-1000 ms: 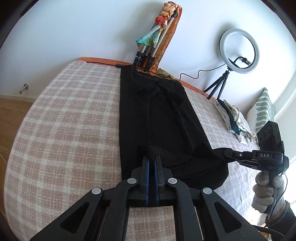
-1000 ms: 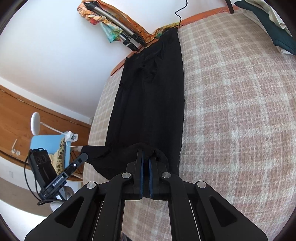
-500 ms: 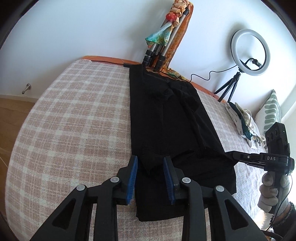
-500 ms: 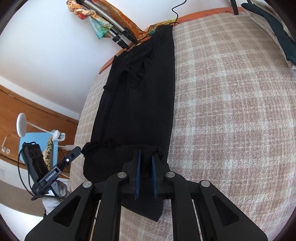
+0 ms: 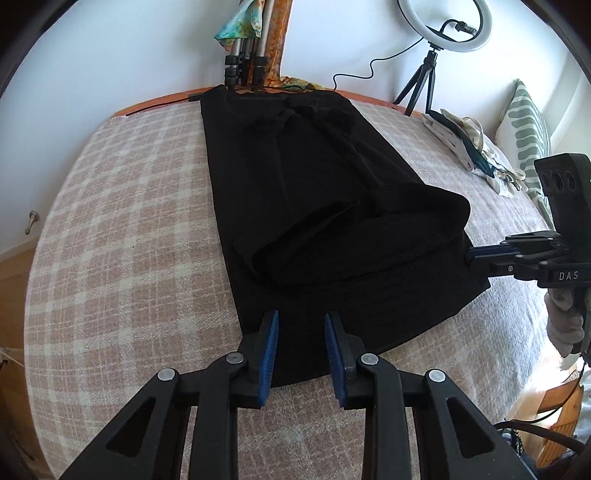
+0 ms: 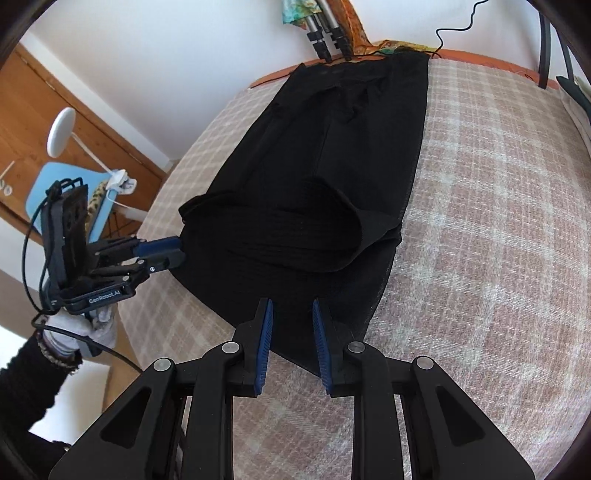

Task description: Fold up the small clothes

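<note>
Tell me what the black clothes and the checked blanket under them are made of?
The black garment looks like soft, thin, matte knit fabric: it bunches into limp rolls, and fine ribs show in the right wrist view. The checked blanket looks like fuzzy woven wool or a wool-like blend, with a visible coarse weave. The exact fibres cannot be told.

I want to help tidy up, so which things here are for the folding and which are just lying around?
For the folding:
- black garment, spread along the checked blanket
- left gripper, open
- right gripper, open

Just lying around:
- ring light on its small tripod
- striped cushion
- pile of light clothes
- folded tripod legs with a colourful scarf
- blue chair
</note>
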Tool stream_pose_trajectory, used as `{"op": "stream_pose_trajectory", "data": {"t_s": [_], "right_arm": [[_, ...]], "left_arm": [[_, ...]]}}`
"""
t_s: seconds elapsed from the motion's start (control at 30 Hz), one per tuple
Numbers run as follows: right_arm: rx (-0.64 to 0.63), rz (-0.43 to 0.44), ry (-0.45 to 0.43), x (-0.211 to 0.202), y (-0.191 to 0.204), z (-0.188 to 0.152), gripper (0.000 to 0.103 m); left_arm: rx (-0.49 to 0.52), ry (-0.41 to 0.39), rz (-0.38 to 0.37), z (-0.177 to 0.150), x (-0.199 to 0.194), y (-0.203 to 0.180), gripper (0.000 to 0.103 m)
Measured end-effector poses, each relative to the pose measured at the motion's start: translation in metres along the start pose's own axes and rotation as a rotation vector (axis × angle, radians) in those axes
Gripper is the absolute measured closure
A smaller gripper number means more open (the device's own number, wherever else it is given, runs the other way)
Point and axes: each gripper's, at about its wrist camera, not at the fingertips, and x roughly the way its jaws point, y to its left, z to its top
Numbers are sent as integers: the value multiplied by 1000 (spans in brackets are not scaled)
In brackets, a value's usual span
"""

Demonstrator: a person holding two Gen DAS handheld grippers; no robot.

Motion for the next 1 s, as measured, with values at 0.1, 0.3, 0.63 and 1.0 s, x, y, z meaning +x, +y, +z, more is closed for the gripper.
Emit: {"op": "stream_pose_trajectory", "data": {"t_s": [0.1,0.3,0.63,1.0], "right_arm": [[-30,-11,27,12,2,5,81],[-61,-35,26,21,-1,28,81],[21,-103,-117,-3,-38,78,81],[-49,140,-40,0,-17,57,81]], "left_arm": [[17,1,8,7,4,0,78],[1,-36,46,32,8,8,78],[-78,-184,110,75,-14,35,78],[99,-75,-127,43,-11,-14,79]]}}
